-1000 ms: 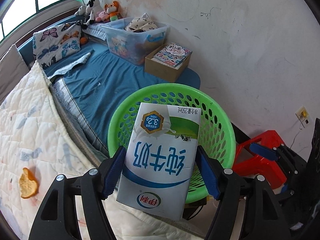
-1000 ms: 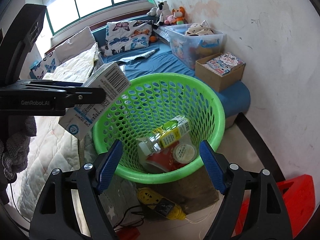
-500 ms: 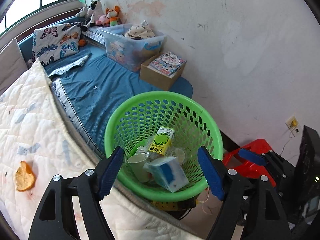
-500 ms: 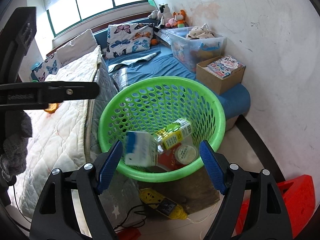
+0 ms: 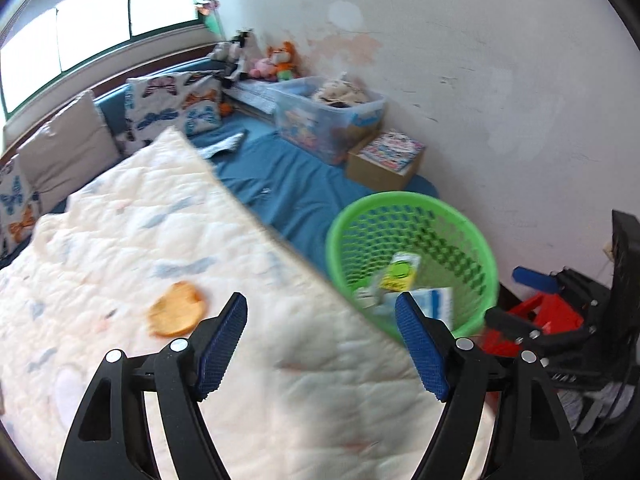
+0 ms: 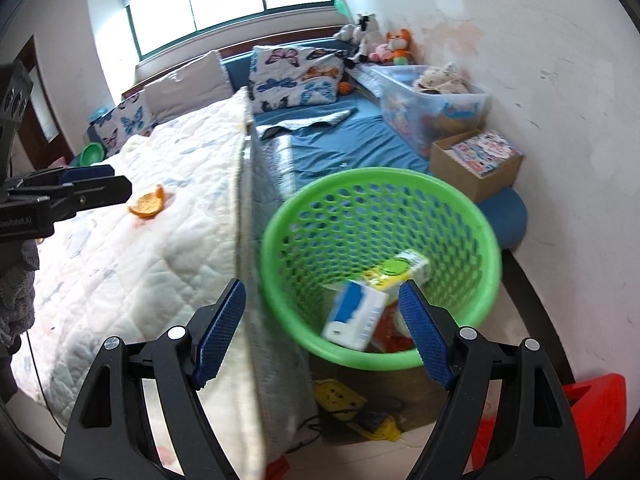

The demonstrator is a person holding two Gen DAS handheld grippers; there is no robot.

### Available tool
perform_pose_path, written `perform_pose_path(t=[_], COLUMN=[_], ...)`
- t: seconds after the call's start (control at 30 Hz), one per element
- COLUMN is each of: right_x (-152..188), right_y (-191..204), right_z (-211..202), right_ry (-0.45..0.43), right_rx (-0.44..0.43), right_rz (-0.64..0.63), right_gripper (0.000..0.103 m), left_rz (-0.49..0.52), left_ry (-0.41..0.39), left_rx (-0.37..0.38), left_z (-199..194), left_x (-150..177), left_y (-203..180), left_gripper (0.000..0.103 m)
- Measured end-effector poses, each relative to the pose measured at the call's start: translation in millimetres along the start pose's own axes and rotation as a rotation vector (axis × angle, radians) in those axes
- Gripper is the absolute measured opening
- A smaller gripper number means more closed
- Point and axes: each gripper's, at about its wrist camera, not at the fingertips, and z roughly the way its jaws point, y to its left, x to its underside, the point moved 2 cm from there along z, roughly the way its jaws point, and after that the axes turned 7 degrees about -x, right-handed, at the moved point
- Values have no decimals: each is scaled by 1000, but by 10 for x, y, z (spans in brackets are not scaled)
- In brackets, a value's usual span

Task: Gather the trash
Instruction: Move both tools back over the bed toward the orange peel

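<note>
A green perforated basket (image 5: 412, 208) (image 6: 376, 184) stands on the floor beside the bed. Inside lie a blue-and-white milk carton (image 6: 354, 316) (image 5: 434, 306), a yellow-green drink box (image 6: 400, 270) (image 5: 400, 272) and other trash. An orange peel (image 5: 176, 310) (image 6: 148, 206) lies on the white quilt (image 5: 120, 240) (image 6: 140, 248). My left gripper (image 5: 320, 348) is open and empty above the quilt, with the peel just left of its left finger. It shows from the side in the right wrist view (image 6: 80, 192). My right gripper (image 6: 320, 336) is open and empty over the bed edge and basket.
A blue sheet (image 6: 340, 144), butterfly pillows (image 6: 296, 72), a clear storage bin (image 6: 432, 108) and a cardboard box of books (image 6: 476, 164) lie beyond the basket. A yellow power strip (image 6: 340, 396) and a red stool (image 6: 592, 412) are on the floor. The wall is close on the right.
My left gripper opened and dropped the milk carton into the basket. It then swung left over the quilt toward the orange peel. The right gripper view shifted left.
</note>
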Motion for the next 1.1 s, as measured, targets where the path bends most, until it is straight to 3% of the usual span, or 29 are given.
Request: perform_pose_path(t=[0.53,0.77,1.1], right_x=[-346,-479,-552], right_y=[1127,1505,1844], right_z=[318,591,1124], right_ry=[28,56,114], right_rx=[-147,-199,-214], right_rz=[-171,-209,-275], right_gripper=[82,83,89], left_rz=[-192,-277,-326], left_ry=[46,63,71], left_rx=[-241,-291,-320], left_z=[-374,-517,-634], left_x=[714,1033,1276], left_y=[1475,2018,2360], left_gripper=[75,76,77])
